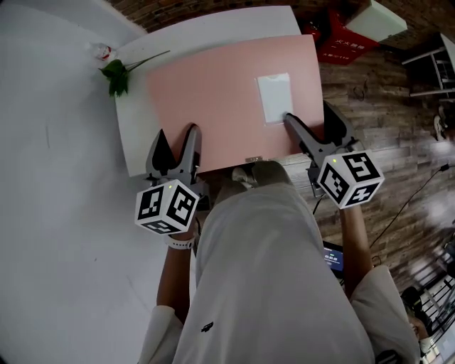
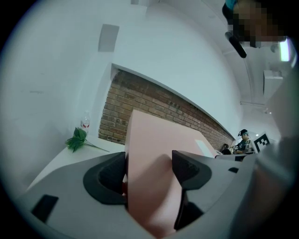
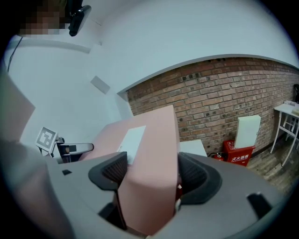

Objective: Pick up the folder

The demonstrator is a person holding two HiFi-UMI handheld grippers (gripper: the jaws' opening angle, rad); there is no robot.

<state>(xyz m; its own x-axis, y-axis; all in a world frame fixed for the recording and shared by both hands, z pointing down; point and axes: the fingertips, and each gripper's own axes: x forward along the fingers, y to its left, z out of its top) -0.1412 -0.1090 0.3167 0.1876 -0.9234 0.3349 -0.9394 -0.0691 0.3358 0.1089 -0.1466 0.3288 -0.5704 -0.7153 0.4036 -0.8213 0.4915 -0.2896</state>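
Observation:
A large pink folder (image 1: 213, 99) with a white label (image 1: 274, 97) is held up above the white table (image 1: 135, 135), tilted toward me. My left gripper (image 1: 178, 146) is shut on the folder's near edge at its left. My right gripper (image 1: 302, 131) is shut on the near edge at its right. In the left gripper view the pink folder (image 2: 149, 182) fills the space between the jaws. The right gripper view shows the folder (image 3: 149, 186) clamped between both pads, its label (image 3: 131, 139) beyond.
A green artificial flower (image 1: 115, 71) lies at the table's far left corner. A red box (image 1: 341, 39) and a white board (image 1: 377, 20) stand on the wood floor to the right. A white rack (image 1: 434, 67) is at the far right.

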